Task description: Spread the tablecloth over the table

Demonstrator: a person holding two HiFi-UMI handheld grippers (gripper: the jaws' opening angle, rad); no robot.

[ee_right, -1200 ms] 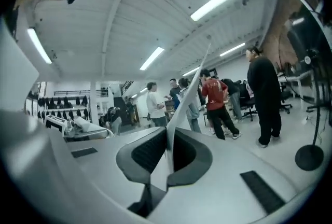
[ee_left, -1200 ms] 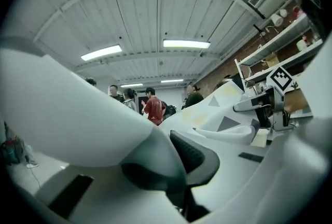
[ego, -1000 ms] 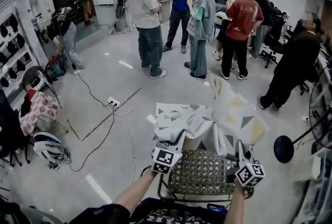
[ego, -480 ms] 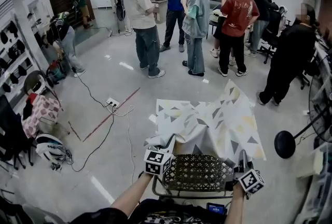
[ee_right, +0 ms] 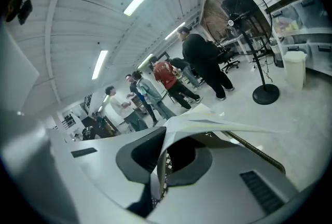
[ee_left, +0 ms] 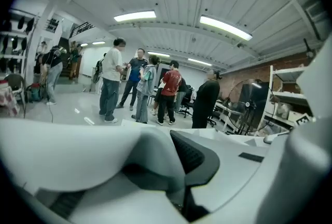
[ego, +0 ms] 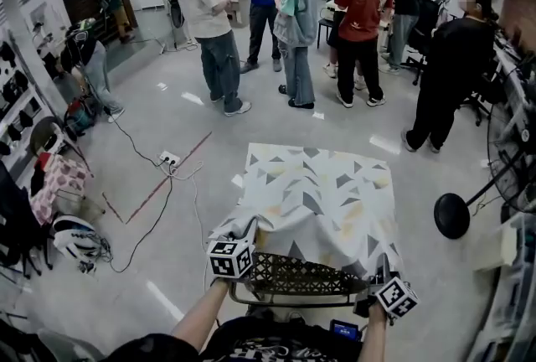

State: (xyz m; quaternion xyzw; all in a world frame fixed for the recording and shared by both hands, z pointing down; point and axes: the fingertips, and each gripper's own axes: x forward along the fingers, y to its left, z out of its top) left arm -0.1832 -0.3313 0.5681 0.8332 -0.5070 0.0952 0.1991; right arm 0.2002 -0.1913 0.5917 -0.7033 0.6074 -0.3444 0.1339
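the main risk is a short or lopsided lay: the tablecloth [ego: 322,193] sits mostly toward the far side of the counter [ego: 293,275], whose lattice top shows bare along the near edge, so letting go now would likely leave that strip uncovered, while an uneven tug from one side could skew the cloth or drag its far edge back onto the top. each grip is on only a thin bit of fabric, so a sharp pull might slip a corner free. the left hand-held gripper [ego: 245,233] is pressed together on the near left corner, and the right hand-held gripper [ego: 385,272] is likewise clamped on the near right corner, where its own view shows a fold of cloth running between the jaws. the cloth is pale with grey and yellowish triangles, lying fairly flat across the top with soft ripples, bunched and sagging near both grippers. a fan stand [ego: 453,216] stands on the floor near the right side, where a swinging corner could brush it
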